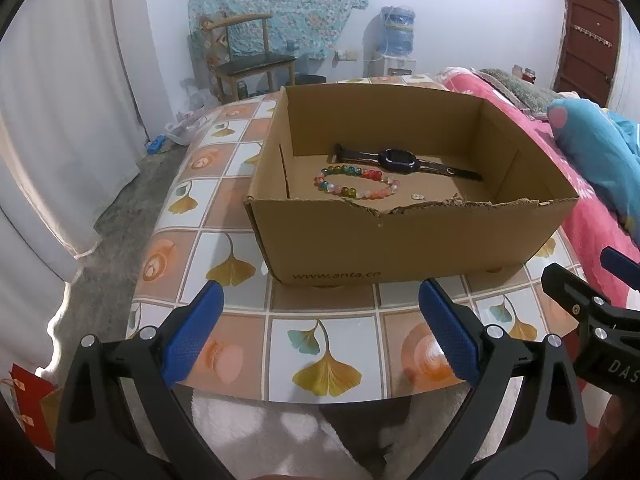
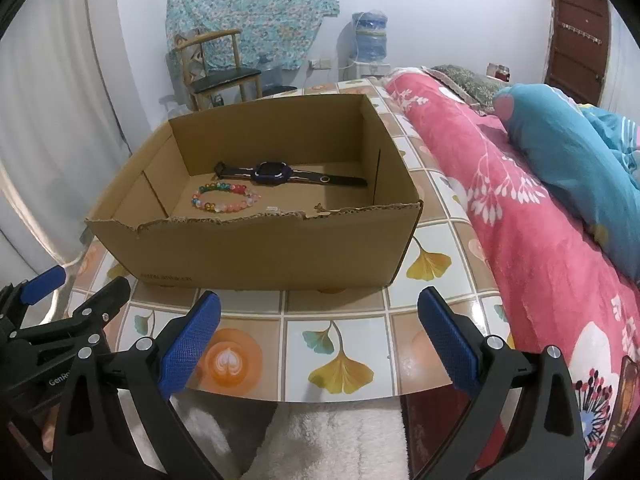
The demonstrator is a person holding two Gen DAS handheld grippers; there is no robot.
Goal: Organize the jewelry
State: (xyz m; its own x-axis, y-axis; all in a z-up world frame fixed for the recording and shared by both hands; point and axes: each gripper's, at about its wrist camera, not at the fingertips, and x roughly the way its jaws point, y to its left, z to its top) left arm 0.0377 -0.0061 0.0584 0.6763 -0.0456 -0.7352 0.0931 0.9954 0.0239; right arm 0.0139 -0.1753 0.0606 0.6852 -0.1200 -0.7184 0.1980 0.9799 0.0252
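Fingers of the left gripper (image 1: 320,320) and right gripper (image 2: 318,330) are spread, empty; bracelet (image 1: 357,182) and watch (image 1: 402,159) already lie inside the box (image 1: 400,240) at 12 o'clock, tabletop (image 1: 320,360) bare, so sorting looks nearly finished.

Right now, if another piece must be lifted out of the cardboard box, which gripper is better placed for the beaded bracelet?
Probably the left gripper. The beaded bracelet lies in the left half of the cardboard box, nearer that side. The right gripper is equally open and empty, so the advantage is slight.
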